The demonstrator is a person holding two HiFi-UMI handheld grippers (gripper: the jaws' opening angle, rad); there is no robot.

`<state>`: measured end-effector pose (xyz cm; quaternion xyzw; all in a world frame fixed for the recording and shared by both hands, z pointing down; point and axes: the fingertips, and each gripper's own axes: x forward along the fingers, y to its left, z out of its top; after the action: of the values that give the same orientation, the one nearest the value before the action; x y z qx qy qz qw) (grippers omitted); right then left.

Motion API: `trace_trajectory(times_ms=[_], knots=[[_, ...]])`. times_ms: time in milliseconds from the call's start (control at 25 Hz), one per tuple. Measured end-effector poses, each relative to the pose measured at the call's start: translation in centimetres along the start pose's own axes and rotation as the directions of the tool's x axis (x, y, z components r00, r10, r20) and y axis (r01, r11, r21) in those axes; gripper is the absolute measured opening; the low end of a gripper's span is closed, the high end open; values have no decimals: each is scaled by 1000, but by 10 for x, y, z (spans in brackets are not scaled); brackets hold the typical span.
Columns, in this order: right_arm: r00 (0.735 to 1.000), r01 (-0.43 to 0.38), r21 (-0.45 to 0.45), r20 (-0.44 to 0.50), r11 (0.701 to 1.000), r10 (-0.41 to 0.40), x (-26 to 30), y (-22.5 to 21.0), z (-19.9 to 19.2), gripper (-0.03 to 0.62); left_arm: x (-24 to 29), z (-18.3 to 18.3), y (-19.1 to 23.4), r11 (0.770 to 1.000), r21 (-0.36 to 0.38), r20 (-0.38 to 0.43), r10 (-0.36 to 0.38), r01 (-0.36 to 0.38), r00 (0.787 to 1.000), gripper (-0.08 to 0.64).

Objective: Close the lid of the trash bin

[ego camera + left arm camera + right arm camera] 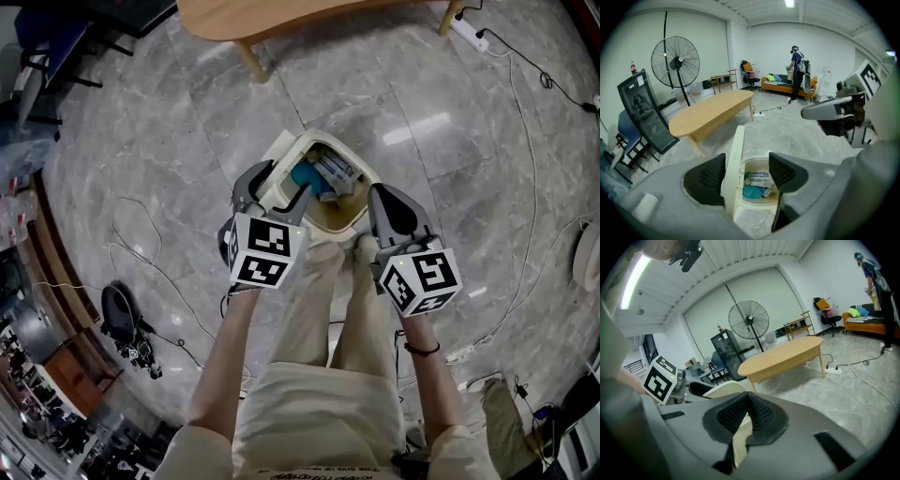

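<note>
Grey marbled floor (187, 122) spreads under a pale wooden table (281, 19), and the cream trash bin (345, 223) stands just in front of the person's feet. Its lid (733, 159) is up, standing on edge along the bin's left side. The left gripper (746, 171) hangs over the bin with its jaws spread wide; the lid's edge rises between them, close by the left pad, though contact cannot be judged. Inside the bin lie a crumpled blue item (752, 191) and a white packet (759, 178) whose blue print is too small to read. The right gripper (747, 404) is held beside the bin, its ribbed pads pressed together at the tips with nothing pinched. Both marker cubes carry only black-and-white square patterns, with no lettering.
</note>
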<state>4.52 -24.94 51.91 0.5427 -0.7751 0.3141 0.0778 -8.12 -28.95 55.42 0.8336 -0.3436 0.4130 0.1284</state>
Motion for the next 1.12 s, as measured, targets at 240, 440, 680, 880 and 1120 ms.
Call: trace_trajectory(times_ms=[240,440,680,880,1120], knots=[[999,-37,-12,-4,999,37,-20,-5,-11,5,5,-3,-29,998,-17,-3,54,-54,999,301],[998,-64,-35,-26,997,63,-39,-15,-25,5,10,-7,-50,996,-43,-2,75,-75,997,301],[996,-87,-64,-35,994,85,-53,-25,-31,5,12,-11,-65,992,-94,8,90,-89,996,301],[994,-101,-143,-55,985,94,-61,-30,-39,5,19,-18,-83,987,-129,2,93,-92,996,301],[991,-121,-157,-84,980,109,-66,-35,-52,5,30,-30,-105,979,-195,8,66,-63,998,301]])
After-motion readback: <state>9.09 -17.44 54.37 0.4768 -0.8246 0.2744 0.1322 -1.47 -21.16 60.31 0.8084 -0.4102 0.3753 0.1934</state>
